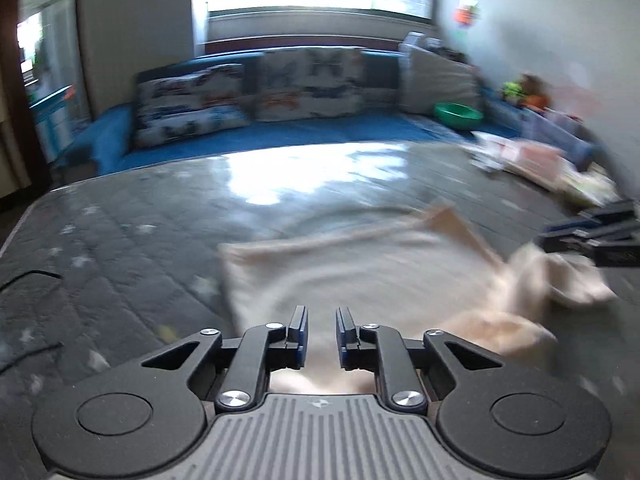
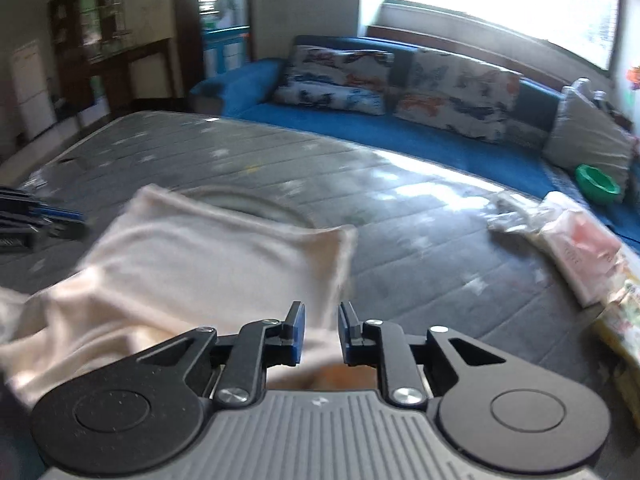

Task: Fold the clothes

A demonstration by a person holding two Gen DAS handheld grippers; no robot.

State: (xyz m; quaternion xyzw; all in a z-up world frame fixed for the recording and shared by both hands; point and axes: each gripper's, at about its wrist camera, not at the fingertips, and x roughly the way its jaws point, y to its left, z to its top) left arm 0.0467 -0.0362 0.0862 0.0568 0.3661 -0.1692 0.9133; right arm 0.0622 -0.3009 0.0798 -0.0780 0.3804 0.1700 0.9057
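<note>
Left gripper point(image 1: 321, 320) and right gripper point(image 2: 321, 316) both low and level, jaws narrowly parted, nothing pinched.

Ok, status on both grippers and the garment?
Left gripper open, right gripper open, both empty. Cream garment rumpled on mattress. Nothing in the way.

No text, brand, number or sign is showing clearly enough to be read in either view. A small pale emblem point(image 1: 319, 402) is sitting on the ribbed grey housing at 6 o'clock in the left wrist view, too small to make out. Faint marks are showing on a pink-and-white packet point(image 2: 576, 254) at 3 o'clock in the right wrist view, blurred beyond reading.
</note>
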